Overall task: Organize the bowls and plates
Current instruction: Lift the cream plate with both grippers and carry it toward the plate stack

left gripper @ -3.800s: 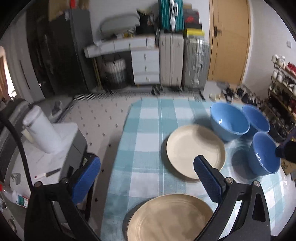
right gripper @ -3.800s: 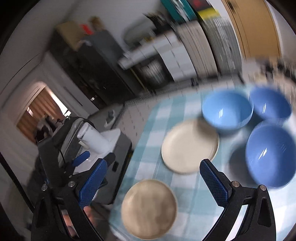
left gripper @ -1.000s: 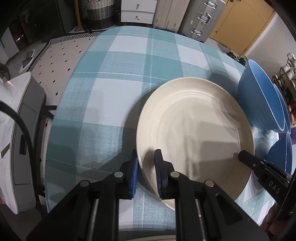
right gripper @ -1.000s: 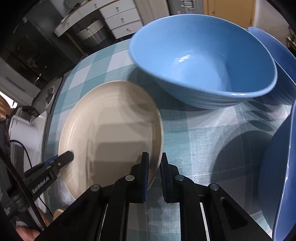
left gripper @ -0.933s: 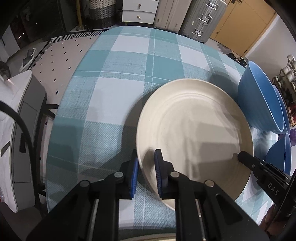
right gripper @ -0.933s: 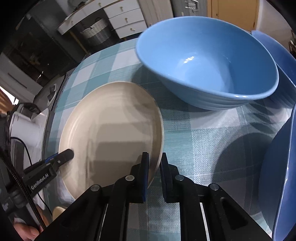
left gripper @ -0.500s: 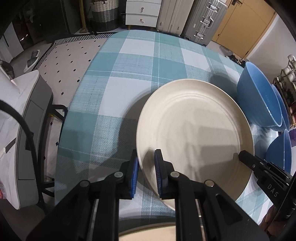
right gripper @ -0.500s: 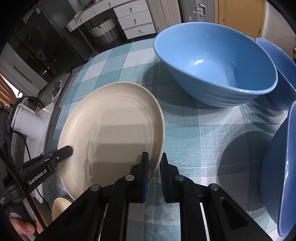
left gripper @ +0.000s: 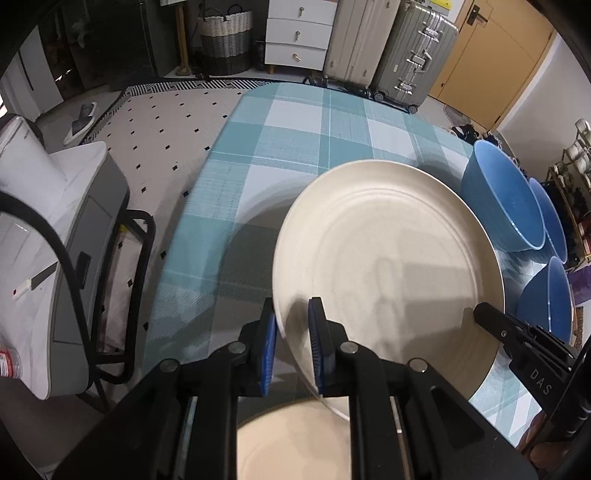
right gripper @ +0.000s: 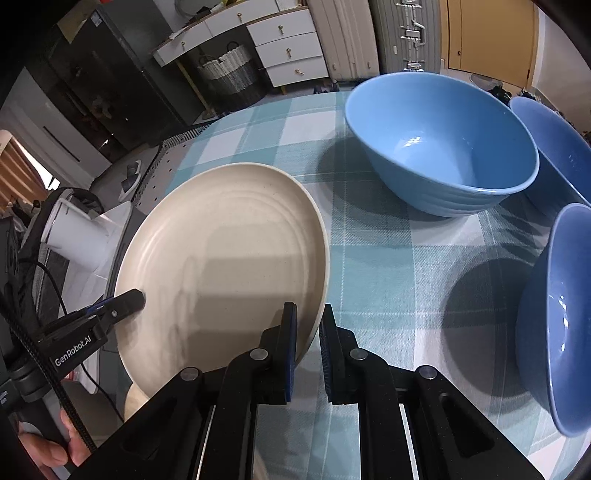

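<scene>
A cream plate (left gripper: 388, 254) (right gripper: 221, 258) hangs lifted above the teal checked tablecloth (left gripper: 295, 147), casting a shadow under it. My left gripper (left gripper: 293, 332) is shut on its left rim, and my right gripper (right gripper: 308, 332) is shut on the opposite rim. Each gripper's tip shows in the other's view, at the plate's far edge. A second cream plate (left gripper: 291, 439) lies on the cloth below, near the front edge. Three blue bowls (right gripper: 439, 147) stand on the right side of the table, one (right gripper: 554, 314) close to my right gripper.
Left of the table stands a grey and white cabinet (left gripper: 74, 229) with a black cable. Suitcases (left gripper: 384, 44), white drawers (left gripper: 299, 33) and a woven basket (left gripper: 225, 37) line the far wall. A hand (right gripper: 55, 450) holds the left gripper.
Both grippers have risen with the plate between them; it now hangs higher over the cloth, and the second plate has come into view beneath it.
</scene>
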Available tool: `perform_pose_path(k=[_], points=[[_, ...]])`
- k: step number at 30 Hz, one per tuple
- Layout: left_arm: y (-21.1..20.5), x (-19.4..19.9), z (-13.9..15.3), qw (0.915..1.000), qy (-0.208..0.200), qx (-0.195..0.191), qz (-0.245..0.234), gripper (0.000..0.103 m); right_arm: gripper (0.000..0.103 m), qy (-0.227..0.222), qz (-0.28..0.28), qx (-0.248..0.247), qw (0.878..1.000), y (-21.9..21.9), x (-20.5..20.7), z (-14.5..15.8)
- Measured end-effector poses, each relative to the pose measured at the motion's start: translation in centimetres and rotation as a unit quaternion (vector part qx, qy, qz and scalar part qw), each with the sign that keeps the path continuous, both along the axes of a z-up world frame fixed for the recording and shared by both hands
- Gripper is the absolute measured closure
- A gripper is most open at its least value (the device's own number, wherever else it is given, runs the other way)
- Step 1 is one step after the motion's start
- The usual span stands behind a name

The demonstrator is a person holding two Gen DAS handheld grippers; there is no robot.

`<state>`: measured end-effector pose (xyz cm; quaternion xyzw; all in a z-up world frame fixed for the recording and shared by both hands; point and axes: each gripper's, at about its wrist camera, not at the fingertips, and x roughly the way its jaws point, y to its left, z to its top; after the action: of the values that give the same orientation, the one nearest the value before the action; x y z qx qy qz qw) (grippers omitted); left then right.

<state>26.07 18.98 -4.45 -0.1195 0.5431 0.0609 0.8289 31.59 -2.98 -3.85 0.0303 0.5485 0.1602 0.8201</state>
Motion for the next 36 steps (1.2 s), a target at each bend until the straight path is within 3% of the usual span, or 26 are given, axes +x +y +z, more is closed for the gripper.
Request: perform_pose_path(k=[18, 27, 36], points=[[-1.0, -9.2, 5.9, 0.9992, -0.03, 0.018, 0.018, 0.089, 0.092, -0.024, 0.004, 0.034, 0.999, -1.4, -8.5, 5.5], [-0.9, -13.4, 5.5, 0.999, -0.025, 0.016, 0.032, 0.089, 0.092, -0.019, 0.009, 0.046, 0.999, -1.8, -13.0, 5.8], [-0.7, -16.3, 2.9, 0.9987, -0.014, 0.014, 0.047, 0.089, 0.092, -0.008, 0.019, 0.048, 0.999, -1.2, -15.4, 3.3]])
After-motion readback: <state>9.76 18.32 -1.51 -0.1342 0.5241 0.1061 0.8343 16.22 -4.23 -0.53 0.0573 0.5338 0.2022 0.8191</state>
